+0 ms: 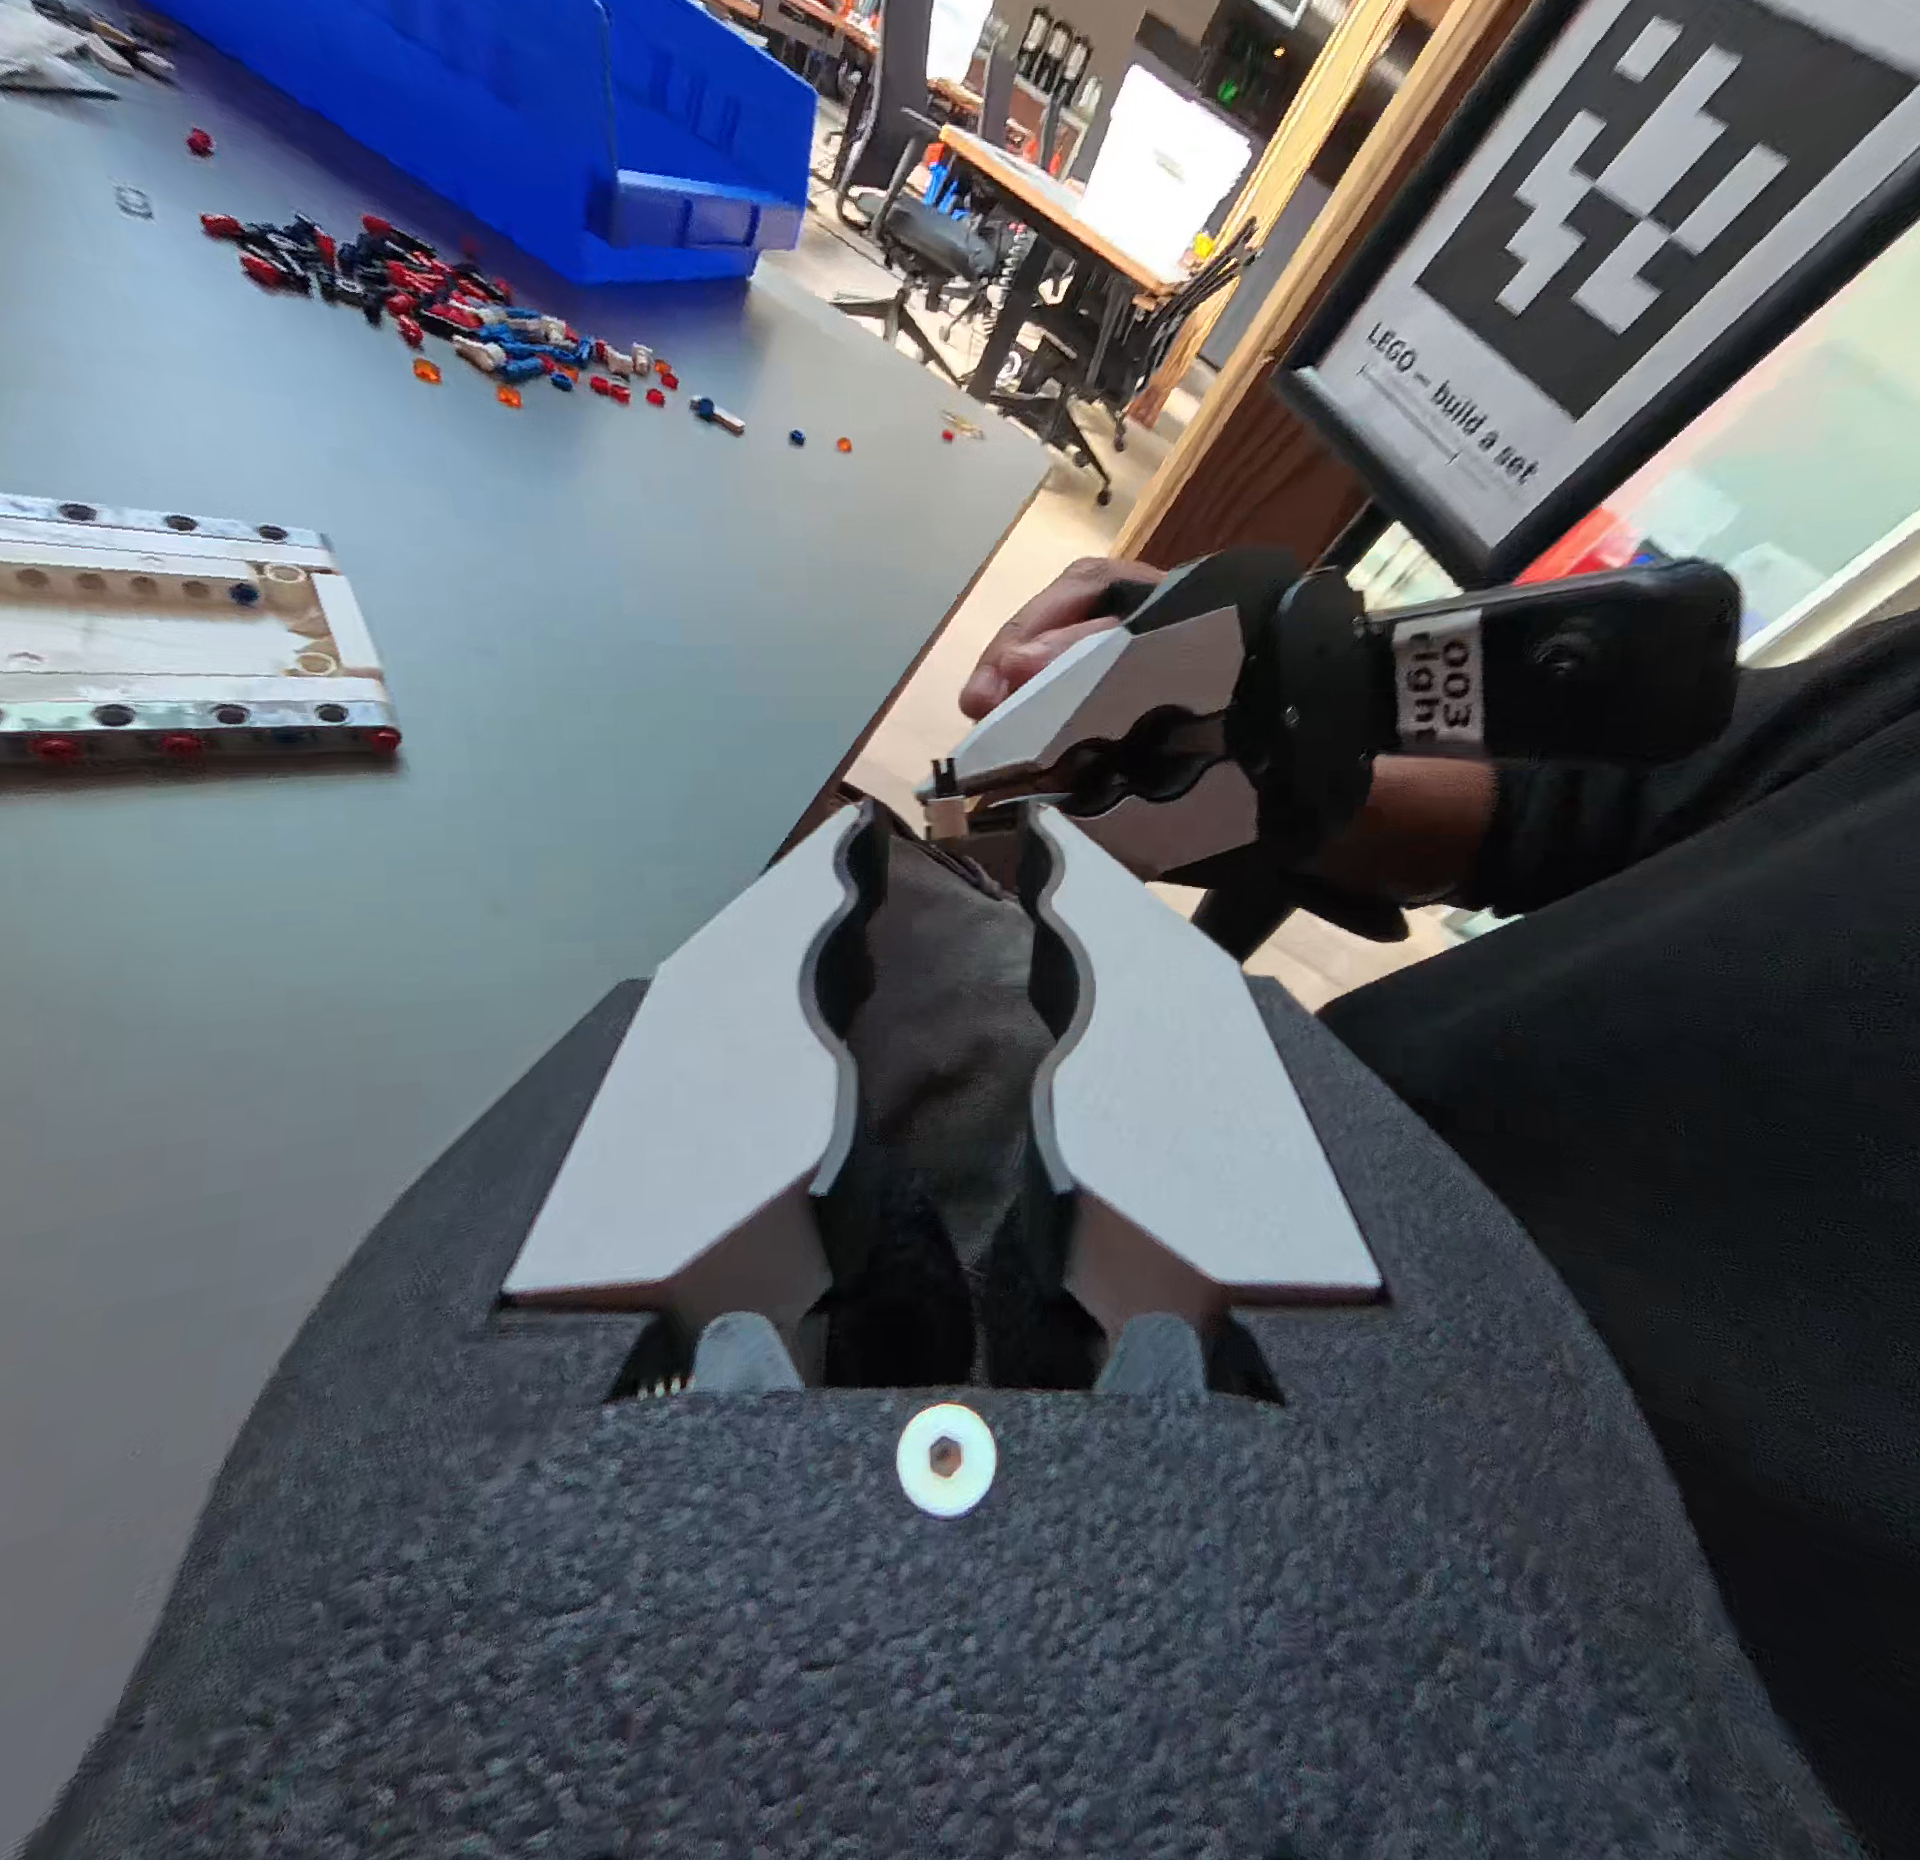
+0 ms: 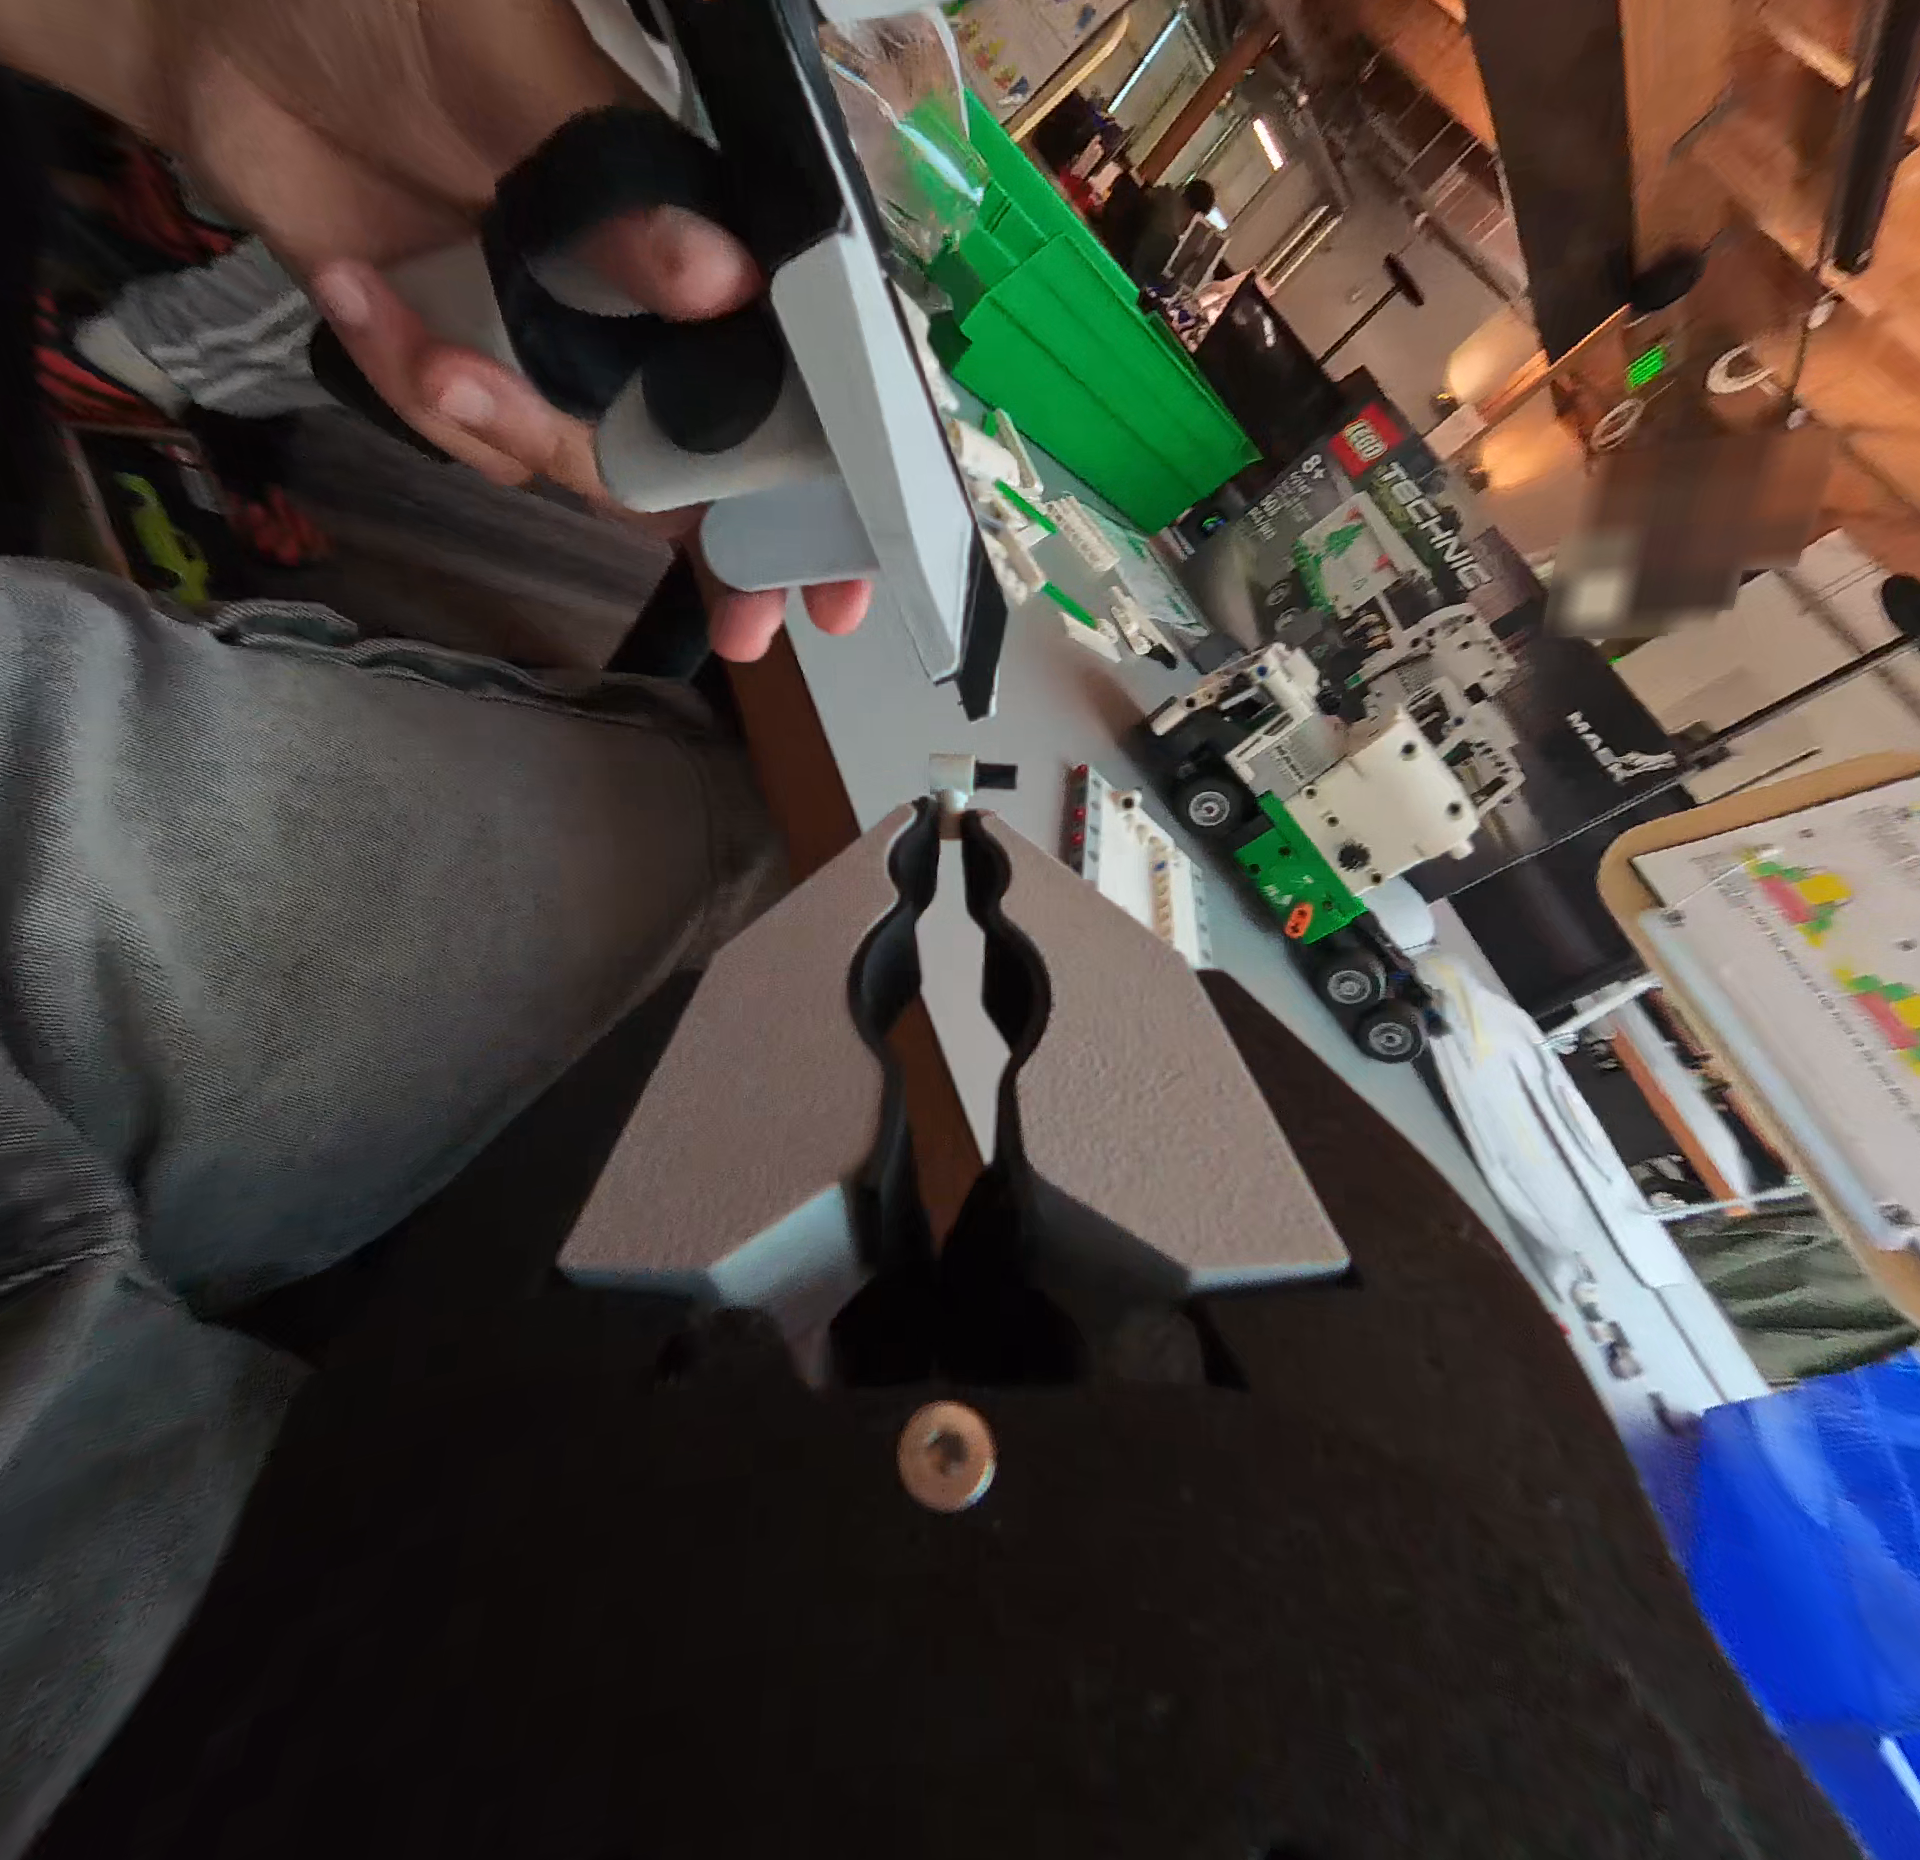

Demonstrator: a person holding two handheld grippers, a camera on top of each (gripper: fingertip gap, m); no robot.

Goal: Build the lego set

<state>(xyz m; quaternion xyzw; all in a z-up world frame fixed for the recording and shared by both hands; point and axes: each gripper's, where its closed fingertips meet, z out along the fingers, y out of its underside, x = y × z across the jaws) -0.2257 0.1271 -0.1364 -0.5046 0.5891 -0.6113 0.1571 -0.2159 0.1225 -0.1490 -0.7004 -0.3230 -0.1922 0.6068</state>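
Note:
My right gripper (image 2: 945, 811) is shut on a small white piece with a black pin (image 2: 956, 776), pinched at the very fingertips. In the left wrist view that right gripper (image 1: 940, 790) holds the piece (image 1: 943, 808) just beyond my left gripper (image 1: 951, 823), which is open and empty. Both hover off the table's near edge, above a person's lap. The left gripper (image 2: 961, 657) shows edge-on in the right wrist view, just above the held piece. A flat white frame assembly with red and blue pins (image 1: 177, 647) lies on the grey table (image 1: 623, 667); it also shows in the right wrist view (image 2: 1132, 860).
A pile of small red, blue, black and white pieces (image 1: 416, 283) lies in front of a blue bin (image 1: 468, 75). A built white and green truck (image 2: 1330, 802), the set's box (image 2: 1403, 532), green bins (image 2: 1081, 356), loose white parts (image 2: 1029, 522) and an instruction board (image 2: 1787, 927) stand along the table. A framed marker sign (image 1: 1662, 200) stands at the right.

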